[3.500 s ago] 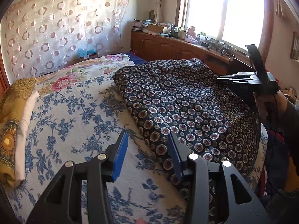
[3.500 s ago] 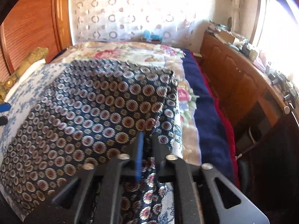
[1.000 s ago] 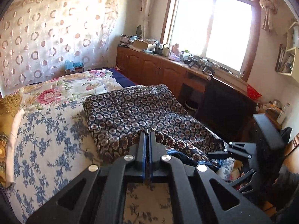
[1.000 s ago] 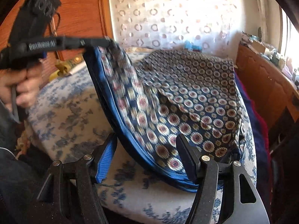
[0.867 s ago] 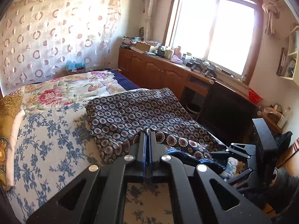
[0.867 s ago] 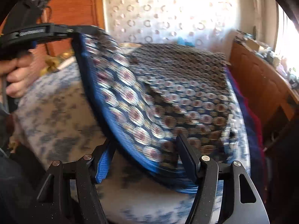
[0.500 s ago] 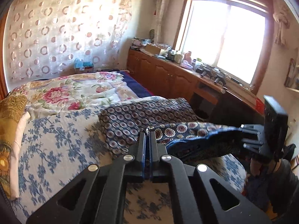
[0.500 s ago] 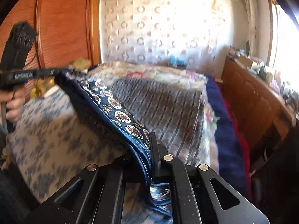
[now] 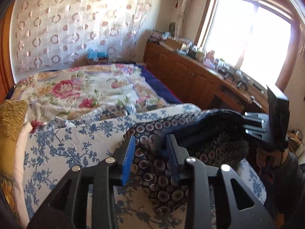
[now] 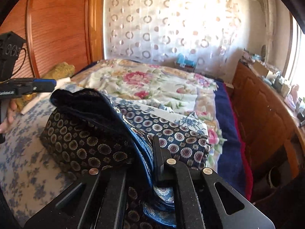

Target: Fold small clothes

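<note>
On the bed, over its blue-flowered sheet, the dark patterned cloth lies doubled, where a second ago it was spread further up the bed with one edge raised. The right gripper, open then, is now clamped on the folded edge. The left gripper was shut; its jaws are opening, pads off the cloth — likely handing the fold over for smoothing.

A home bedroom: a bed with floral covers, a patterned curtain, wooden cabinets under a sunny window.
</note>
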Action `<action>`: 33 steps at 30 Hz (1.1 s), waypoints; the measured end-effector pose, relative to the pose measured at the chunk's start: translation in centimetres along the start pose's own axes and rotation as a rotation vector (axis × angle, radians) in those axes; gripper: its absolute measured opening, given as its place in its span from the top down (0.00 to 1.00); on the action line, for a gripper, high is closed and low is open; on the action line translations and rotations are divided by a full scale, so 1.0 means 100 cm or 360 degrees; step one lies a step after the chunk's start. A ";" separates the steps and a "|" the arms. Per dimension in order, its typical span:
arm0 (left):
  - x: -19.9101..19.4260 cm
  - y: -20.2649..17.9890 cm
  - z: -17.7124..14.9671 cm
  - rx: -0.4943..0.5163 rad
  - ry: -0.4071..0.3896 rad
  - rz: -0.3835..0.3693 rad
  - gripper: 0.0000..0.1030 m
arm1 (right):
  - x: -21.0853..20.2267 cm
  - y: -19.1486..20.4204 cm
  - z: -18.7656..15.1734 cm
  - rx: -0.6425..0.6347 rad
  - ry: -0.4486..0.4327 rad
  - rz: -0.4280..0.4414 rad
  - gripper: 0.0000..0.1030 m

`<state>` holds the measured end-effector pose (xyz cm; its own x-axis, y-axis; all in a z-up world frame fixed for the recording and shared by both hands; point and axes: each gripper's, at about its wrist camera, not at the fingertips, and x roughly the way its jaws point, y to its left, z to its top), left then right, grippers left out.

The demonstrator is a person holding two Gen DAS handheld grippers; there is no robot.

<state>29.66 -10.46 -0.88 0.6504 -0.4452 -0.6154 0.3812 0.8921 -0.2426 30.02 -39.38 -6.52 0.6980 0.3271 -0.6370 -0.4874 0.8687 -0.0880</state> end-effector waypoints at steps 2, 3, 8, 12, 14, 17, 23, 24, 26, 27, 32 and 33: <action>0.014 0.005 0.000 0.0010 0.0062 0.0006 0.67 | 0.016 -0.007 0.004 0.0016 0.0043 -0.0005 0.98; 0.018 0.007 0.000 0.0010 0.0077 -0.0003 0.67 | 0.020 -0.012 0.005 0.0021 0.0053 -0.0006 0.98; 0.048 0.014 -0.001 -0.0017 0.0185 -0.0005 0.67 | 0.040 -0.019 0.010 0.0015 0.0080 0.0017 0.98; 0.068 0.015 -0.001 0.0002 0.0242 0.0027 0.67 | 0.050 -0.019 0.015 -0.0015 0.0092 0.0028 0.98; 0.074 0.016 -0.001 0.0011 0.0260 0.0039 0.67 | 0.055 -0.019 0.018 -0.0039 0.0102 0.0034 0.98; 0.085 0.017 -0.003 0.0003 0.0304 0.0076 0.67 | 0.062 -0.020 0.021 -0.0064 0.0122 0.0038 0.98; 0.098 0.019 -0.008 -0.0007 0.0367 0.0087 0.66 | 0.045 -0.034 0.026 0.0057 0.0066 -0.0113 0.43; 0.100 0.020 -0.009 -0.0010 0.0371 0.0084 0.66 | 0.036 -0.039 0.026 0.0093 0.0039 -0.0141 0.42; 0.102 0.020 -0.010 -0.0015 0.0369 0.0077 0.66 | 0.023 -0.044 0.023 0.0142 0.0016 -0.0171 0.40; 0.102 0.020 -0.010 -0.0012 0.0367 0.0076 0.66 | 0.015 -0.048 0.020 0.0173 0.0007 -0.0191 0.37; 0.103 0.020 -0.008 0.0005 0.0361 0.0086 0.65 | -0.012 -0.060 -0.006 0.0303 0.0022 -0.0209 0.28; 0.103 0.019 -0.008 0.0003 0.0359 0.0088 0.65 | -0.012 -0.061 -0.012 0.0319 0.0043 -0.0203 0.28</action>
<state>36.59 -13.27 -8.33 0.5069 -0.3670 -0.7800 0.3501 0.9145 -0.2027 31.52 -45.51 -6.17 0.7319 0.2022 -0.6508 -0.2803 0.9597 -0.0171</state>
